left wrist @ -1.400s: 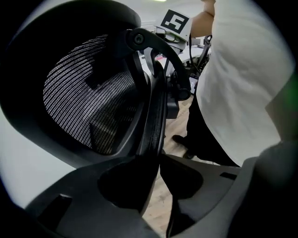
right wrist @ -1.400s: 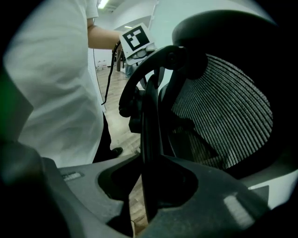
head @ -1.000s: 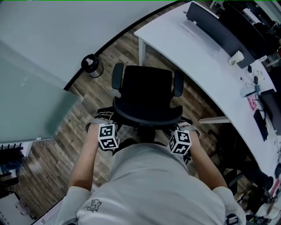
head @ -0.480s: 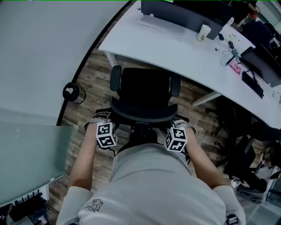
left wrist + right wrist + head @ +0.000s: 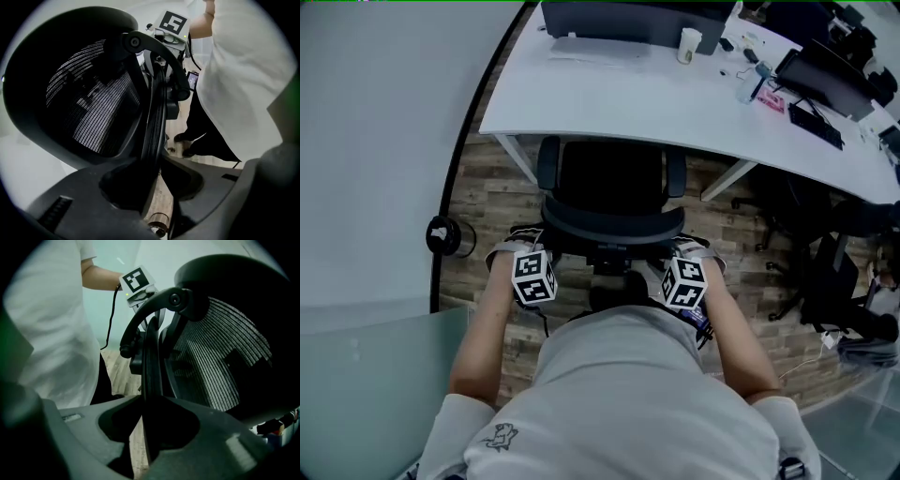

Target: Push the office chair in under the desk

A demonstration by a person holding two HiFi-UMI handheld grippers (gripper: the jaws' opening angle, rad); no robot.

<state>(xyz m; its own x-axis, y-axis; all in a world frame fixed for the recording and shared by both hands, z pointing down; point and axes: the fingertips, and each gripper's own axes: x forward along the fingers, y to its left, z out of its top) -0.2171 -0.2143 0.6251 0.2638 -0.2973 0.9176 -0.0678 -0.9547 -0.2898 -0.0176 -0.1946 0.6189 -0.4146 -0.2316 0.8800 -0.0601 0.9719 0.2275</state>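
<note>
Gripping chair [image 5: 609, 183] back rim tight with left claw [image 5: 158, 165] at 7 o'clock, right claw [image 5: 150, 405] at 5; bench [image 5: 675, 98] at 12.

Chair back [image 5: 89, 108] mesh; desk [image 5: 628, 94] smooth, matt; floor [image 5: 502, 202] seemingly wood.

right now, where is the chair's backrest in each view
Head view: the backrest is the dark curved rim at centre, below the desk.
Left gripper view: its mesh fills the left half.
Right gripper view: its mesh fills the right half.
Shared landmark: the person's light shirt.
</note>
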